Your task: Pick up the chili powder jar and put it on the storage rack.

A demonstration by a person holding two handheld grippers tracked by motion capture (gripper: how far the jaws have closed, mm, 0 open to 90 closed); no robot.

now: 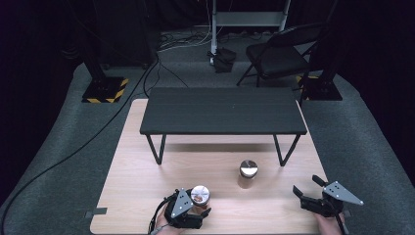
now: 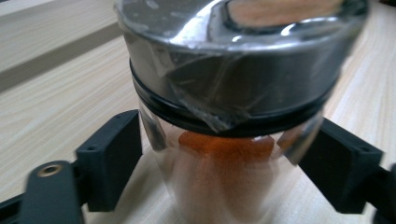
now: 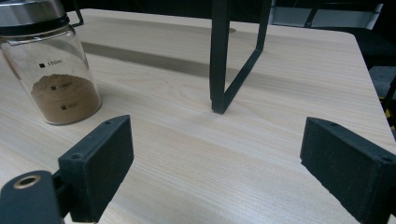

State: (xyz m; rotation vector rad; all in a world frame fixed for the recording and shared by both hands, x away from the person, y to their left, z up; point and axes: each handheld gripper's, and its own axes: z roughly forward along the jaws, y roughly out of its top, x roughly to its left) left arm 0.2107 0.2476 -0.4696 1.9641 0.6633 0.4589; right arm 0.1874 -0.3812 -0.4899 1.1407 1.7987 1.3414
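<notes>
Left gripper [image 1: 195, 211] closed on the near glass jar [image 1: 200, 196] of orange-brown powder just below its steel lid [image 2: 233, 51], jar at the near edge of the wooden table top [image 1: 137, 186], in front of the black bench [image 1: 222, 111]; grasp judged made, lift and placing outstanding. Right gripper [image 1: 309, 192] released and holding nothing, right of the second jar [image 1: 248, 172], which stands untouched in front of the bench. Pale wood surface on grey carpet; dark room beyond, folding chair [image 1: 279, 54] behind the bench.
</notes>
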